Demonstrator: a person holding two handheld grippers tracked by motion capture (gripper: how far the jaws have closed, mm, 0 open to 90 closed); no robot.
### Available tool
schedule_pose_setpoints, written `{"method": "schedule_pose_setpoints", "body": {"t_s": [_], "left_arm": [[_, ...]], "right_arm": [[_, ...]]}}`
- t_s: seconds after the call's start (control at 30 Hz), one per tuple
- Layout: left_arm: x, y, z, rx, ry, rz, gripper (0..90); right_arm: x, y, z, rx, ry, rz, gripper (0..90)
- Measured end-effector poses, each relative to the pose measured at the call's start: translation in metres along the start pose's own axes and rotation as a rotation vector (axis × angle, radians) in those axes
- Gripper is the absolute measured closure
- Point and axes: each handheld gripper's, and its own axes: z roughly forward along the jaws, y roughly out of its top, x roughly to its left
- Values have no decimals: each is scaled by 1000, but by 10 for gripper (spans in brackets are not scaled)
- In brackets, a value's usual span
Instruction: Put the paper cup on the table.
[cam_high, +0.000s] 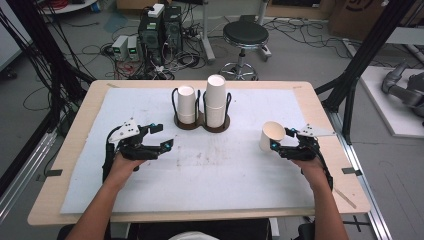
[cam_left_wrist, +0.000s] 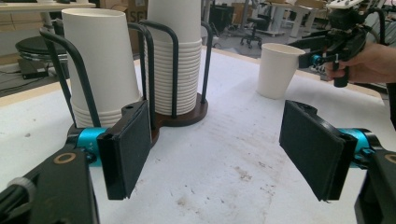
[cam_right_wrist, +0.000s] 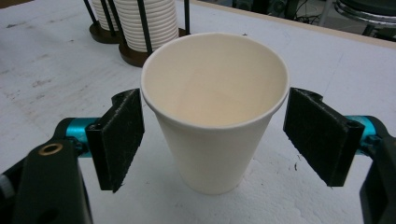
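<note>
Cup (cam_right_wrist: 212, 116): white paper, upright on the mat (cam_high: 200, 170), right side of the table (cam_high: 70, 150), mouth up; between the right gripper's jaws, left pad at or just beside the wall, right pad apart from it; no print or logo readable on wall or inside.
Cup, other views: at right in the high view (cam_high: 270, 135); far right in the left gripper view (cam_left_wrist: 278, 70).
Right gripper (cam_right_wrist: 215, 135): jaws apart, either side of the cup, not clamped; held in the person's right hand (cam_high: 308, 165); seen far right from the left gripper view (cam_left_wrist: 303, 58).
Left gripper (cam_left_wrist: 217, 149): jaws wide apart, nothing between them, over the bare mat at left; held in the left hand (cam_high: 121, 167); in the high view (cam_high: 160, 137).
Holder (cam_high: 202, 121): dark base with black wire uprights, far centre of the mat, well apart from the cup.
Left stack (cam_high: 186, 104): short, in the holder's left ring.
Right stack (cam_high: 216, 100): taller, in the right ring, rims ribbed (cam_left_wrist: 173, 70).
Writing: none legible on cups, holder or grippers.
Mat: white, scuffed, brown specks near centre.
Stool (cam_high: 245, 35): black, on the floor beyond the table.
Computers (cam_high: 160, 30): floor, far left, among cables.
</note>
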Motion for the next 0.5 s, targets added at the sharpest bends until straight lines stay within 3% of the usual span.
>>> {"method": "schedule_pose_setpoints", "body": {"t_s": [0.5], "left_arm": [[1,2,-3,-24,18,1,223]], "right_arm": [[18,15,-24,-68,34,-6,209]]}}
